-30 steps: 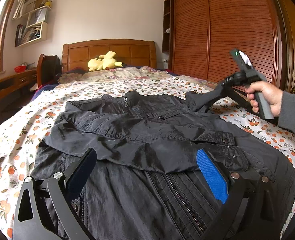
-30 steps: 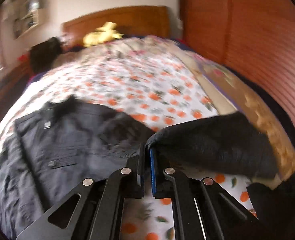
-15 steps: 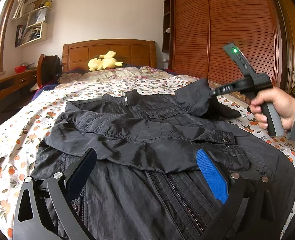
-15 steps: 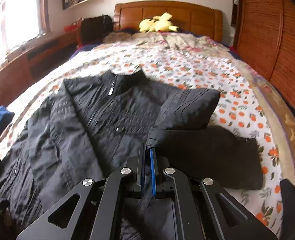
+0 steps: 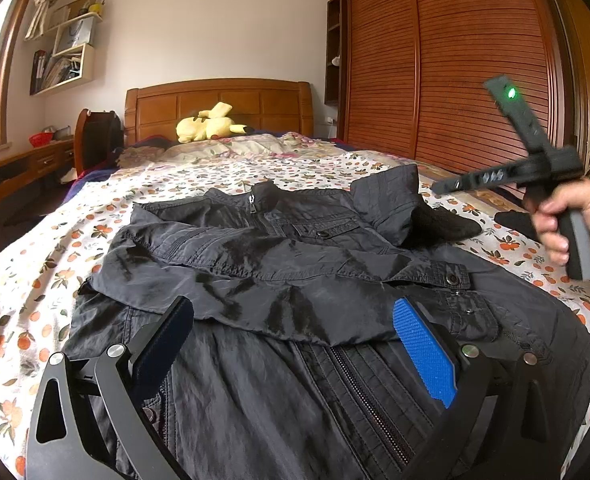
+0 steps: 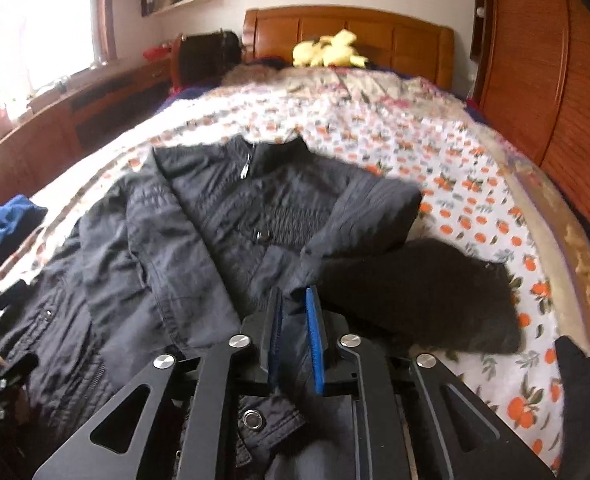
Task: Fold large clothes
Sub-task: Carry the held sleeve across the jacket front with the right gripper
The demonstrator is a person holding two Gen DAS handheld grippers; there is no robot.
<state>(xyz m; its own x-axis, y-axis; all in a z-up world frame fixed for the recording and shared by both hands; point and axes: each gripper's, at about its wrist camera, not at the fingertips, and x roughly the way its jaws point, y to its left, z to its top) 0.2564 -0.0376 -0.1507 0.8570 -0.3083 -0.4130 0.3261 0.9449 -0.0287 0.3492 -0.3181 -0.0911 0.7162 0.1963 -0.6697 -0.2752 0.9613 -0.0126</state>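
Note:
A black zip jacket (image 5: 279,264) lies front up on the bed, its left sleeve folded across the chest. It also shows in the right wrist view (image 6: 199,240). Its right sleeve (image 6: 359,216) is folded inward over the shoulder. My left gripper (image 5: 295,344) is open and empty, hovering over the jacket's lower front. My right gripper (image 6: 295,320) hangs just above the jacket beside that sleeve, its jaws parted a little with no cloth clearly pinched between them. In the left wrist view it is held up at the right (image 5: 439,190).
The bed has an orange-flower sheet (image 5: 199,176). A black cloth (image 6: 427,300) lies right of the jacket. A yellow plush toy (image 5: 211,126) sits by the wooden headboard. A wooden wardrobe (image 5: 455,64) stands to the right, a desk (image 5: 19,164) to the left. Blue cloth (image 6: 3,220) lies at the left edge.
My right gripper carried the right sleeve up and inward over the jacket, then its jaws parted and the sleeve now lies folded on the shoulder. The left gripper has stayed still.

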